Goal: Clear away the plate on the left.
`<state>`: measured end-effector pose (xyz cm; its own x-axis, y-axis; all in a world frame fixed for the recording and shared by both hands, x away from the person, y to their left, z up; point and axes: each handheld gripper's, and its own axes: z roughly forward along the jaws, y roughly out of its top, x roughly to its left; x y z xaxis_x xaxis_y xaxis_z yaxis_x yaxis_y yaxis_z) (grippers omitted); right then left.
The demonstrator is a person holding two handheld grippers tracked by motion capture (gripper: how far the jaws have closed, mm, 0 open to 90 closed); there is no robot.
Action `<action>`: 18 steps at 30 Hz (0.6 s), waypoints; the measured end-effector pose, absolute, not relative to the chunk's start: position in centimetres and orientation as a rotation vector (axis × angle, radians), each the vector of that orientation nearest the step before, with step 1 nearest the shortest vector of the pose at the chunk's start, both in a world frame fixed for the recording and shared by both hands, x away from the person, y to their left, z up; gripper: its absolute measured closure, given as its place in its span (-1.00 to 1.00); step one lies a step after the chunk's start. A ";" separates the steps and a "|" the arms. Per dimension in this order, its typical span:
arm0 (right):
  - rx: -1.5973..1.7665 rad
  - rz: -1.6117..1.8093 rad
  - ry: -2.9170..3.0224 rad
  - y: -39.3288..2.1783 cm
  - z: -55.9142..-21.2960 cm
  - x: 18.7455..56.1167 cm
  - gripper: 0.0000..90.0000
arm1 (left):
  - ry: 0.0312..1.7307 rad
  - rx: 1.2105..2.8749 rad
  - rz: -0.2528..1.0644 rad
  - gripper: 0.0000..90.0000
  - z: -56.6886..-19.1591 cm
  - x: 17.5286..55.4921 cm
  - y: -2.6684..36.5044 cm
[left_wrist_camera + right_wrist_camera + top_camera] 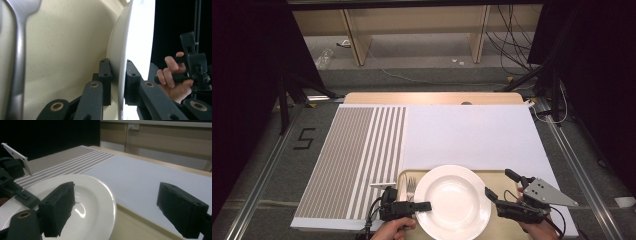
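Left gripper [424, 205]: jaws clamped on the plate's rim at the plate's nine o'clock, one jaw above the rim and one below
Right gripper [501, 184]: jaws spread wide, gripping nothing, at the plate's three o'clock; one jaw seems to hang over the rim, contact unclear
Plate [453, 201]: white, round, resting on the tray
Tray [494, 177]: beige, at the table's six o'clock edge
Fork [411, 186]: lying on the tray just beside the plate, at its ten o'clock
Striped mat [354, 157]: covers the table's nine o'clock side
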<state>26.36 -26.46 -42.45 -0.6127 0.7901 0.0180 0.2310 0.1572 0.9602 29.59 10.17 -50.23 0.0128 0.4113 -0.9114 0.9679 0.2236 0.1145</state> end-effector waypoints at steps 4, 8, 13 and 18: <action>0.967 1.471 1.942 -26.5 -42.4 26.4 -0.65 | 1.555 1.358 -0.752 0.76 -50.4 29.6 9.8; 0.966 1.472 1.942 -26.4 -42.5 26.3 -0.65 | 1.556 1.371 -0.756 0.75 -50.6 29.6 9.3; 0.965 1.471 1.943 -26.5 -42.5 26.4 -0.65 | 1.557 1.386 -0.769 0.75 -50.9 29.6 8.8; 0.965 1.472 1.945 -26.5 -42.5 26.4 -0.65 | 1.556 1.402 -0.778 0.75 -51.1 29.7 8.2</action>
<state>26.36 -26.47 -42.46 -0.6155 0.7880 0.0186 0.2316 0.1583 0.9598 29.65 8.19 -51.14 0.0206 0.4315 -0.9019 0.9805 0.1677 0.1026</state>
